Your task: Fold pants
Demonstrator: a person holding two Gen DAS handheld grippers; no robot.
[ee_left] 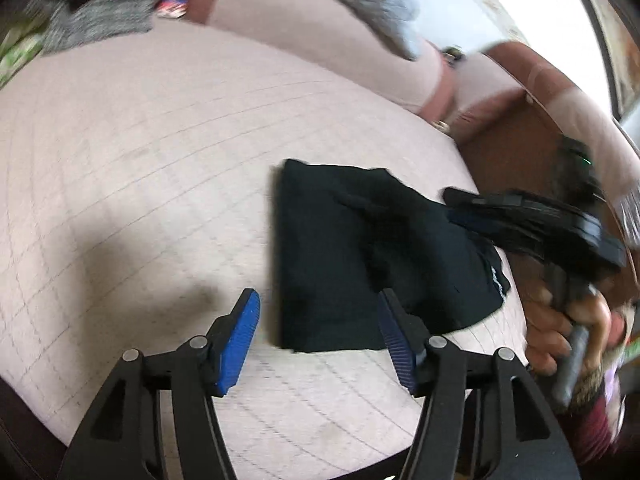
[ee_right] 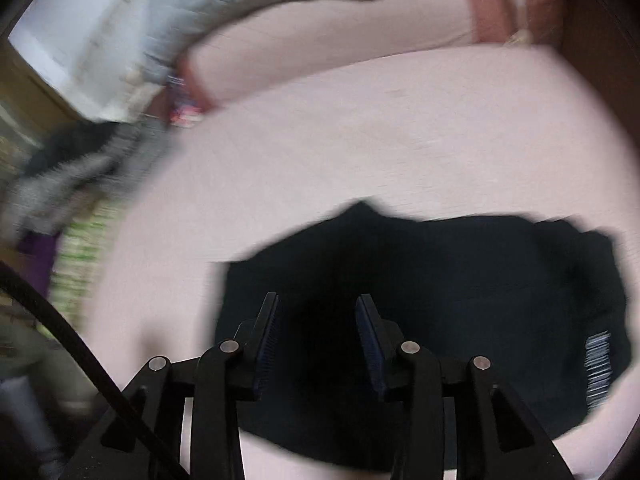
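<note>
The black pants (ee_left: 352,256) lie folded into a compact bundle on the pale pink quilted bed cover (ee_left: 140,184). My left gripper (ee_left: 316,320) is open and empty, hovering just in front of the bundle's near edge. The right gripper shows in the left wrist view (ee_left: 532,216) at the bundle's right side, held by a hand. In the right wrist view the right gripper (ee_right: 316,320) is open and empty, just above the pants (ee_right: 460,292), which fill the lower frame. That view is motion-blurred.
A grey garment (ee_left: 100,20) lies at the far left of the bed. A pink pillow (ee_left: 320,40) with a grey cloth over it sits at the back. A brown wooden headboard (ee_left: 516,152) stands at the right.
</note>
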